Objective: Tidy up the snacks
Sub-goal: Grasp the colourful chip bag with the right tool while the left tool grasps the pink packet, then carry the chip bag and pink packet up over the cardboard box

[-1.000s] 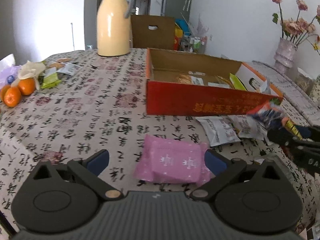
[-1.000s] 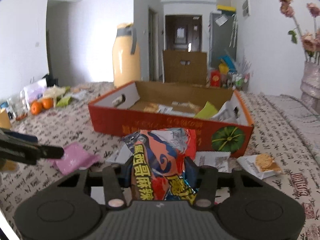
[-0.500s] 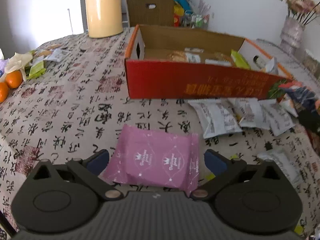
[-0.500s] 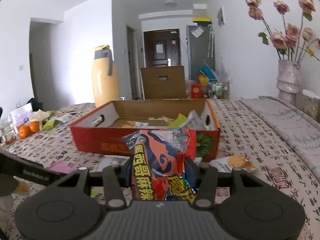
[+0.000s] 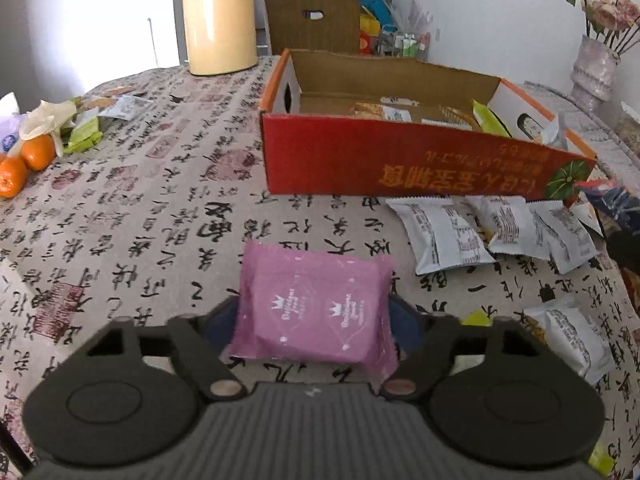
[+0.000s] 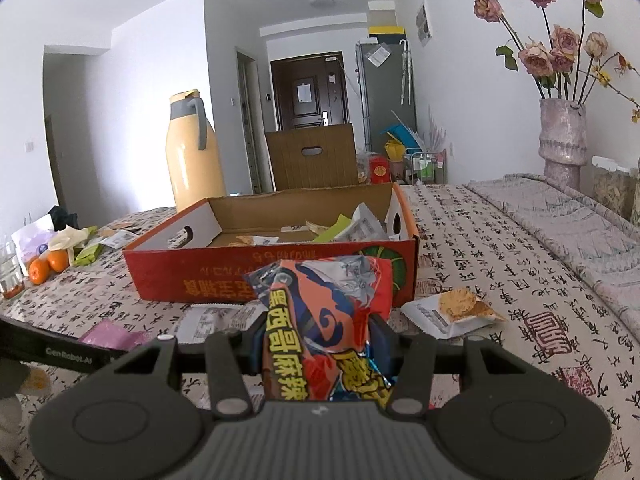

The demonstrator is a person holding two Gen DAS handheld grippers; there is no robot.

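We see the left gripper (image 5: 314, 320) closing its jaws around a pink packet (image 5: 314, 312) that lies on the tablecloth (image 5: 132, 216), which is printed all over with black brush calligraphy and red seal stamps. The blue pads sit at the packet's two sides, though we cannot tell whether they press on it yet. Two small white crown logos with script beneath mark the pink wrapper (the script is too fine for us to read).

The right gripper (image 6: 318, 340) is clamped on an orange-and-blue snack bag (image 6: 328, 320) bearing large yellow Chinese characters, held upright just in front of the red cardboard box (image 6: 208, 276). That box carries orange Chinese lettering, upside down from both cameras, and a green pumpkin picture at one end. Inside it lie several packets, one of them green.

In the right wrist view, the left gripper's side reads "GenRobot.AI". White packets (image 5: 448, 236) with printed labels lie on the cloth just beside the box.
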